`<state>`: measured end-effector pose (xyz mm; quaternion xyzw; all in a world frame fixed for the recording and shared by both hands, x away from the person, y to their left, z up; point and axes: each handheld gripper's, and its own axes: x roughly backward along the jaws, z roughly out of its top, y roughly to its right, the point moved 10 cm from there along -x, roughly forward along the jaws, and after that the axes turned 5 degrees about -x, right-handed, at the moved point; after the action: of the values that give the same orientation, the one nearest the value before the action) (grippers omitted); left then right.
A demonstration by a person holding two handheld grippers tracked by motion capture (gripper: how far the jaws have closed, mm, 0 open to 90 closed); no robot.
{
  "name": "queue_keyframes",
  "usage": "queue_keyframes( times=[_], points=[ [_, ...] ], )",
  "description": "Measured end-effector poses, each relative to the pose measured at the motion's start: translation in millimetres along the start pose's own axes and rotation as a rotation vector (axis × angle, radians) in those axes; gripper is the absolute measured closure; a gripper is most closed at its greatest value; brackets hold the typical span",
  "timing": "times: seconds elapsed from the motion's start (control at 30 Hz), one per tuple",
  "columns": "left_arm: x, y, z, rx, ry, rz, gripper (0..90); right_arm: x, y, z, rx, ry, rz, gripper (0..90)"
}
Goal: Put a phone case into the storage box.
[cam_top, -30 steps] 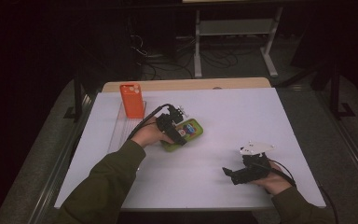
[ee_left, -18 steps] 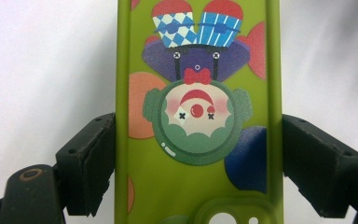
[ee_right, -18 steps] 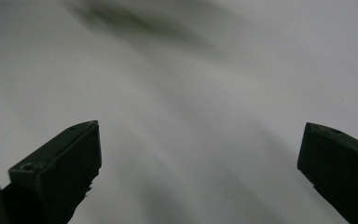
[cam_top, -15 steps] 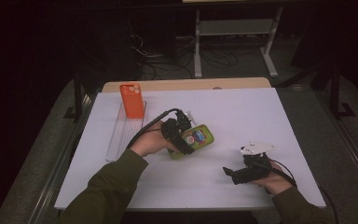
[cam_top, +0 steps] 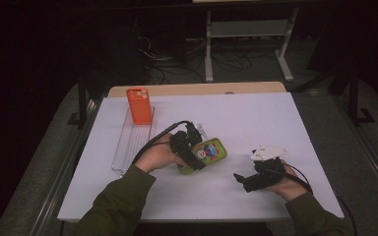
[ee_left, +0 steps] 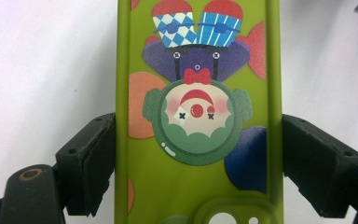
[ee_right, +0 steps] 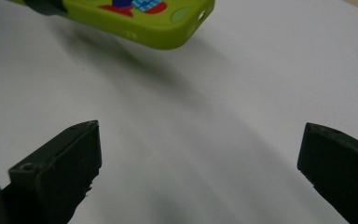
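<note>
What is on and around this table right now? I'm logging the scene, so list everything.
Phone case: one, green with a cartoon clown print, clamped in the left gripper, lifted just above the table.
Phone case: one, orange, standing at the rack's far end.
Rack: one, clear, slotted, left part of the table.
Table: one, white top.
Shelf stand: one, pale, behind the table.
Left gripper: black, shut on the green case.
Right gripper: black, open, holding nothing, resting at right.
</note>
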<state>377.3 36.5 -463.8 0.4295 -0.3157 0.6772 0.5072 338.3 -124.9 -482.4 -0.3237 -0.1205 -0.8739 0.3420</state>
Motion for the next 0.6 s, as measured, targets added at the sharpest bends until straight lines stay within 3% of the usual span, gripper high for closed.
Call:
queue_keyframes(
  times=[0.1, 0.33, 0.6],
  points=[
    [0.3, -0.2, 0.9, 0.019, 0.016, 0.001, 15.9, -2.1, -3.6, 6.9, 0.027, 0.004, -0.001, 0.0],
    [0.5, -0.1, 0.2, 0.012, 0.008, 0.001, 15.9, -11.2, -7.8, 16.1, 0.102, -0.009, -0.038, 0.0],
    [1.3, -2.0, -0.9, 0.016, 0.007, 0.0, 15.9, -16.7, -9.2, 33.2, 0.203, 0.038, -0.079, 0.0]
  ],
)
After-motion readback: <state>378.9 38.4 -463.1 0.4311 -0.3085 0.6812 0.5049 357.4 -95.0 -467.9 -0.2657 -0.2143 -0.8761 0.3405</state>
